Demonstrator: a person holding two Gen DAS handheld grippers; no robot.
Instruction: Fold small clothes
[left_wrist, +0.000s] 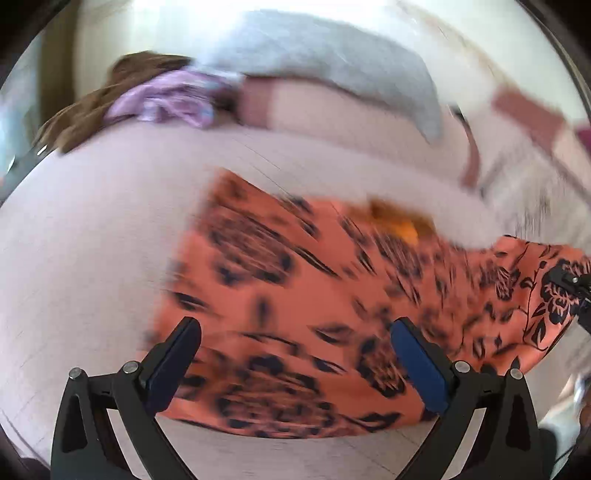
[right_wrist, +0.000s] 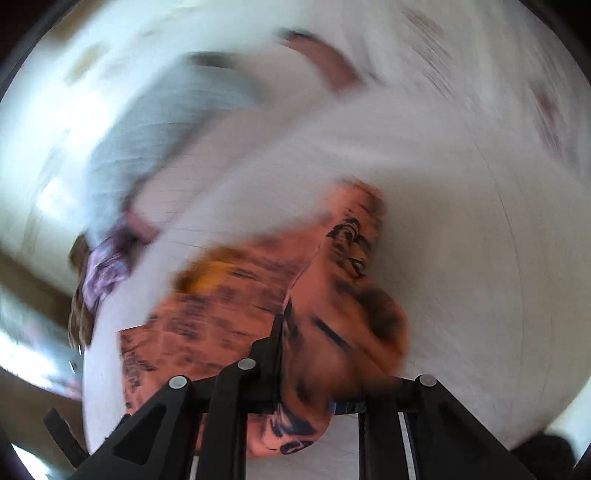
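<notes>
The left gripper (left_wrist: 295, 354) hangs just above the near part of an orange garment (left_wrist: 295, 306), its two blue-padded fingers (left_wrist: 417, 369) spread wide with nothing between them. The orange garment, printed with dark flowers, lies spread on a pale bed sheet (left_wrist: 92, 240), running from the middle of the left wrist view out to the right edge. Much of it is smeared by motion blur. At the far right edge of that view the tip of the right gripper (left_wrist: 576, 284) shows against the cloth.

In the right wrist view, the right gripper (right_wrist: 291, 354) has its fingers closed together on a bunched fold of the orange garment (right_wrist: 229, 306), and cloth hangs over and below the fingers. A small yellow-orange patch (right_wrist: 207, 273) shows on the far side of the garment; blur hides what it is.

Farther off on the bed sheet (right_wrist: 480, 258), at the far left, lies a heap of clothes: a brown piece (left_wrist: 88, 107) with a lilac piece (left_wrist: 166, 99) beside it. A grey pillow (left_wrist: 314, 62) lies beyond them, across the far middle. The right wrist view is strongly blurred throughout.
</notes>
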